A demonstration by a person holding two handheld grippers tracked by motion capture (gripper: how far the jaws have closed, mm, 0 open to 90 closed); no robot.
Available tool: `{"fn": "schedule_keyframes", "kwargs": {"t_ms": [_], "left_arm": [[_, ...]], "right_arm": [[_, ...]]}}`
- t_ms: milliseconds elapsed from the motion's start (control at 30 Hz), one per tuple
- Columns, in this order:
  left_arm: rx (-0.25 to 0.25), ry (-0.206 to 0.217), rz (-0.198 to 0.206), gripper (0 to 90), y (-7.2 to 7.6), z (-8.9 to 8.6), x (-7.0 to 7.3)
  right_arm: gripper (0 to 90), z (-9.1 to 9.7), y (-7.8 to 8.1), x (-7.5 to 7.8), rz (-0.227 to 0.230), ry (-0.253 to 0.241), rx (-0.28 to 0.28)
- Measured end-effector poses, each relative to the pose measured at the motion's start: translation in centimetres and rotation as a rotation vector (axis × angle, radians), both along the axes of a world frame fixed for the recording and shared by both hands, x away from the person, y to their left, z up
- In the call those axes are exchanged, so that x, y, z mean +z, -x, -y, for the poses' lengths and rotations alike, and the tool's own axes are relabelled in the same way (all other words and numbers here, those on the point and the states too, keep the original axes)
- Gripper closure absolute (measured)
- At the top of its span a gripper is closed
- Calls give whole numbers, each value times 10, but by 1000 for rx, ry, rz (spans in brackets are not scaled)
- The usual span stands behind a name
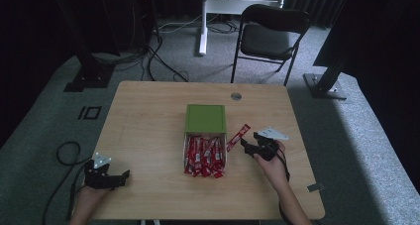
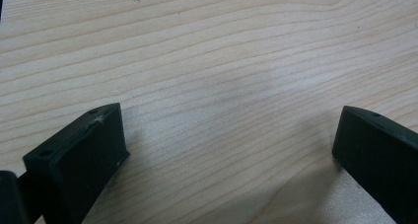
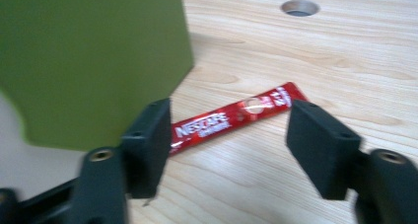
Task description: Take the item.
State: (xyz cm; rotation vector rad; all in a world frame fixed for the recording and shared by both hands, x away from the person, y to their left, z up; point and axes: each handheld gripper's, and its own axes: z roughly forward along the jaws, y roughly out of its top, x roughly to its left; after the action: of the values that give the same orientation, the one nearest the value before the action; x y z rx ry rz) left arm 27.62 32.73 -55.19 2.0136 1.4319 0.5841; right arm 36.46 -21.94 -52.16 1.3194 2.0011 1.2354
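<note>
A green box (image 1: 205, 118) stands at the table's middle, and against its near side lies a pile of several red Nescafe sachets (image 1: 204, 157). One single red sachet (image 1: 238, 137) lies flat on the wood just right of the box. My right gripper (image 1: 249, 141) is beside this sachet's near end, open, with nothing between the jaws. In the right gripper view the sachet (image 3: 236, 116) lies on the table just beyond my right gripper (image 3: 229, 135), with the green box (image 3: 93, 61) to its left. My left gripper (image 1: 124, 178) rests at the table's near left. In its own view, my left gripper (image 2: 231, 135) stands open over bare wood.
A cable hole (image 1: 236, 96) is in the table (image 1: 148, 116) behind the box. A black chair (image 1: 270, 34) stands beyond the far edge. Black stand feet (image 1: 86, 79) and cables lie on the floor to the left. A cable loop (image 1: 67, 153) trails by the left hand.
</note>
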Motion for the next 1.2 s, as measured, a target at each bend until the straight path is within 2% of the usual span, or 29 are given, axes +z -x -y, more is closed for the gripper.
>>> {"fn": "schedule_keyframes", "kwargs": {"t_ms": [67,200,267,367,567,867,900,1200], "left_arm": [[0,0,0,7,0,0,0],[0,0,0,7,0,0,0],[0,0,0,7,0,0,0],[0,0,0,7,0,0,0],[0,0,0,7,0,0,0],[0,0,0,7,0,0,0],[0,0,0,7,0,0,0],[0,0,0,7,0,0,0]], "right_arm": [[276,4,1,0,0,-5,-21],[208,10,3,-3,-4,27,-31],[207,13,5,-5,-11,34,-44],[194,18,7,-9,-49,31,-72],[194,29,11,-16,-54,53,-104],[166,49,19,-19,-99,54,-206],[144,51,21,-19,-101,65,-219],[146,63,31,-22,-89,113,-271]]}}
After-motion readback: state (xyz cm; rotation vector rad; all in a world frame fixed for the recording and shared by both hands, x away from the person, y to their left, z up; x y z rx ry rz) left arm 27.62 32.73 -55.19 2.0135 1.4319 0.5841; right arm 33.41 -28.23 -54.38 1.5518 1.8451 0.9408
